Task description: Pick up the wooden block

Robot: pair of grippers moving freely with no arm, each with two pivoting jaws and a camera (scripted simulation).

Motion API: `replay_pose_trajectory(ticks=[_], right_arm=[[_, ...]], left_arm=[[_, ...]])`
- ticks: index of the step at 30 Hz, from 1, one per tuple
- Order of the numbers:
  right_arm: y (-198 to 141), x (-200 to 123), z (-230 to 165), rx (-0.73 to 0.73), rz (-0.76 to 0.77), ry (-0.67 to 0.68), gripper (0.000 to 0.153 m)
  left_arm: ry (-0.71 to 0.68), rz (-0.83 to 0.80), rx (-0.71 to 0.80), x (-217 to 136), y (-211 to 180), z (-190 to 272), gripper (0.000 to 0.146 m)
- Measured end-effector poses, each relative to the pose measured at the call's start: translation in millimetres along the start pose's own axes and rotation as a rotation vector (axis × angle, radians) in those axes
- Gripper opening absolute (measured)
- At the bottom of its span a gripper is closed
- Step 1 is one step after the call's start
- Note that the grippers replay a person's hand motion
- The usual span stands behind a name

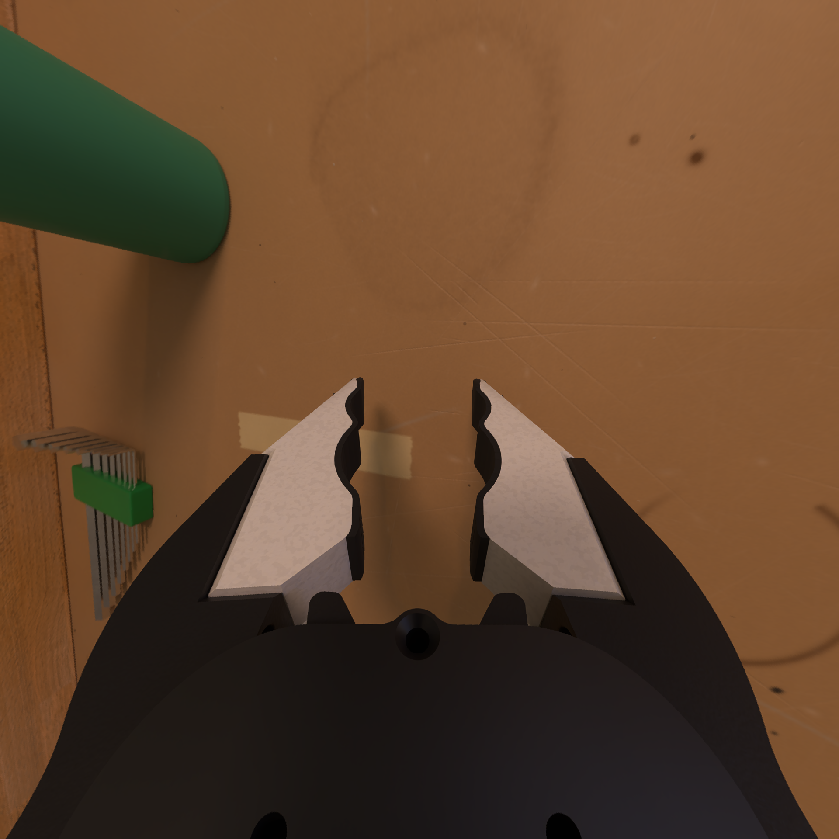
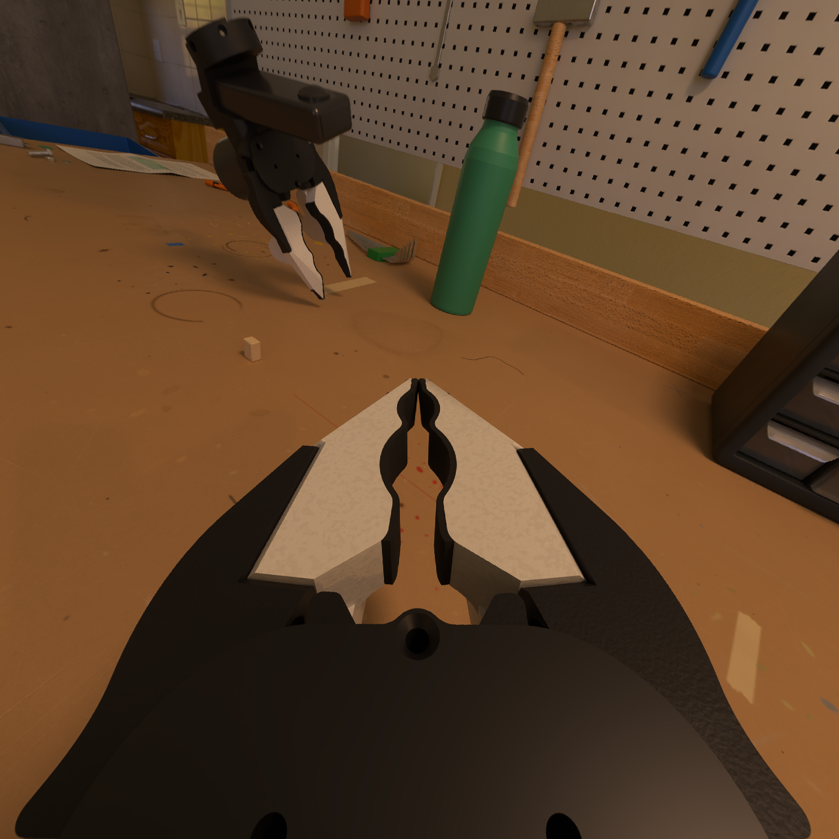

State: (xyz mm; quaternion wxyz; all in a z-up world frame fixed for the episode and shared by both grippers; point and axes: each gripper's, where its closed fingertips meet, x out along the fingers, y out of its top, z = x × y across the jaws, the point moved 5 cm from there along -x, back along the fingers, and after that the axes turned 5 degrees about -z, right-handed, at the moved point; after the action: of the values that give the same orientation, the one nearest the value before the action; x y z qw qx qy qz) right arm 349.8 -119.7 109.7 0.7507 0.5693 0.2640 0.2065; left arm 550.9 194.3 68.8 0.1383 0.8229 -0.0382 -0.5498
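You have one wooden block (image 2: 252, 348) at ten o'clock of the right gripper (image 2: 417, 383), one green bottle (image 2: 476, 213) at one o'clock, one hex key set (image 1: 111, 495), one strip of tape (image 1: 386, 454), and two grippers, counting the left gripper (image 1: 417, 386).

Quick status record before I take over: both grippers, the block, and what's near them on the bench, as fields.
left gripper: open, empty, pointing down over a strip of tape
right gripper: shut, empty, low over the bench
wooden block: small, pale, on the bench between the two grippers, untouched; not in the left wrist view
green bottle: upright near the back rail
hex key set: green holder, lying by the back rail
drawer cabinet: dark, at the right edge
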Motion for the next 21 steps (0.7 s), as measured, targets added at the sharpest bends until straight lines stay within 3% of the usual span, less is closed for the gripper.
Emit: replay_pose_trajectory(ticks=[3,7,9,12,17,21], right_arm=[[1,-1,0,-0.006,0.001,-0.002,0.0],[2,-4,1,-0.014,0.006,-0.008,0.0],[3,-5,1,-0.011,0.014,-0.006,0.0],[4,-5,-1,-0.007,0.017,0.004,0.0],[2,-3,-3,-0.017,0.005,0.006,0.0],[2,-5,2,0.007,0.013,-0.01,0.0]], left_arm=[[-0.038,0.04,-0.042,-19,10,16,0.048],[-0.363,0.177,-0.071,-48,26,87,0.048],[-0.438,0.182,-0.042,-54,22,117,0.047],[-0.423,0.149,0.022,-53,13,140,0.037],[-0.356,0.056,0.04,-47,-9,134,0.0],[-0.259,-0.047,0.043,-54,-19,118,0.0]])
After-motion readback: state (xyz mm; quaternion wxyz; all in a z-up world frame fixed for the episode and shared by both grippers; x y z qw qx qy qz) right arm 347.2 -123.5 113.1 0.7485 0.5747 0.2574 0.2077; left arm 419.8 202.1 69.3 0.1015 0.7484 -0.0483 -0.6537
